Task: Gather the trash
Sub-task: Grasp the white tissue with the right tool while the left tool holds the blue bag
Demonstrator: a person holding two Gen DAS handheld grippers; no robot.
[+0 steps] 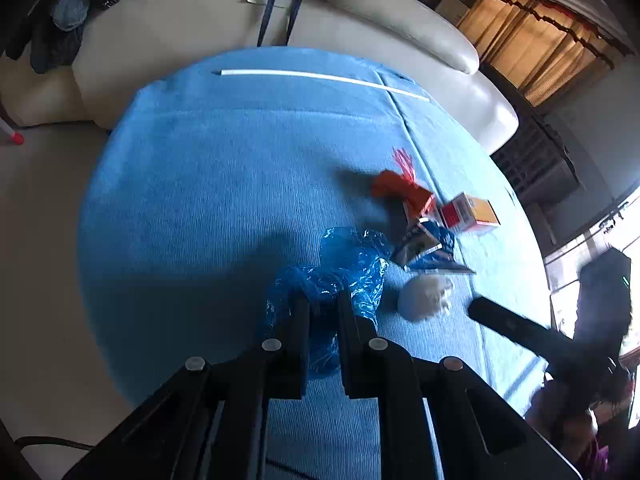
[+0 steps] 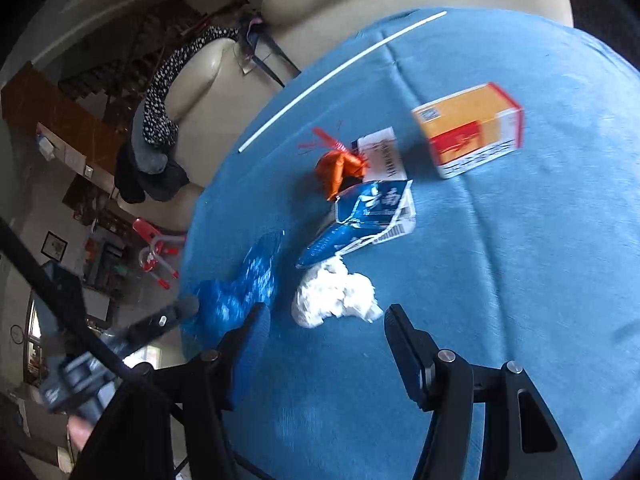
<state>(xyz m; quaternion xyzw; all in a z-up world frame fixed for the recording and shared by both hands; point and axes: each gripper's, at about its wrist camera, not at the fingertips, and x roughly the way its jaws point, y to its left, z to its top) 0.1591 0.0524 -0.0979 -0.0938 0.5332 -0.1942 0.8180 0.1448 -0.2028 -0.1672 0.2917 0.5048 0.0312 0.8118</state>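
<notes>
**On the blue worktop: bag held ready, tissue next**

On the worktop's [image 1: 200, 184] near edge, the left tool [image 1: 323, 300] is clamping the blue plastic bag [image 1: 352, 264], seemingly as the trash receptacle. The right tool [image 2: 326, 320] is hanging open, empty, just short of the crumpled tissue [image 2: 334, 294].

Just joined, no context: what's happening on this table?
A person with tongs in each hand is collecting trash off a blue-covered table. The left tongs are shut on a blue plastic bag. The right tongs are open, pointed at a crumpled white tissue, not touching it. A blue snack wrapper, an orange wrapper and a yellow-red box lie loose beyond.
</notes>
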